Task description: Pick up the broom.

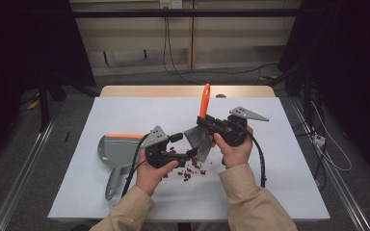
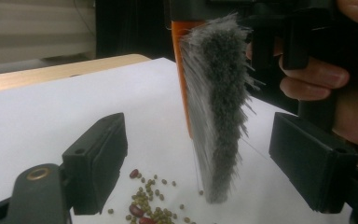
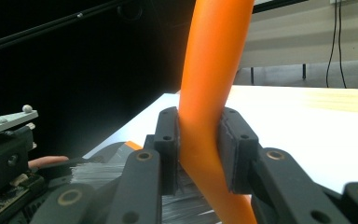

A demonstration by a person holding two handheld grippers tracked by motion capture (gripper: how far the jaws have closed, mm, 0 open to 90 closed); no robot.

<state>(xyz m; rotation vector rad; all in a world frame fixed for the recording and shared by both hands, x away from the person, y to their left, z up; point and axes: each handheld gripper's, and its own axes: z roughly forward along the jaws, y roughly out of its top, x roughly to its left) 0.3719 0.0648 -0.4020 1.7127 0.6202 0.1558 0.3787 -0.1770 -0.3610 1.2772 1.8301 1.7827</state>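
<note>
My right gripper (image 1: pixel 204 121) (image 3: pixel 199 149) is shut on the orange handle (image 1: pixel 204 100) (image 3: pixel 209 84) of a brush whose grey bristles (image 1: pixel 198 141) (image 2: pixel 216 107) hang down to the white table. Red and green beans (image 1: pixel 189 169) (image 2: pixel 150 210) lie scattered under and beside the bristles. My left gripper (image 1: pixel 185 146) (image 2: pixel 205 168) is open, and its jaws stand on either side of the bristles just above the beans, touching neither. A grey dustpan (image 1: pixel 115 153) with an orange edge lies flat to the left of it.
The white table top (image 1: pixel 125 115) ends in a wooden strip (image 1: pixel 173 90) at the far side. Cables (image 1: pixel 262 163) trail from both grippers toward the person's sleeves. Dark stands and floor cables surround the table.
</note>
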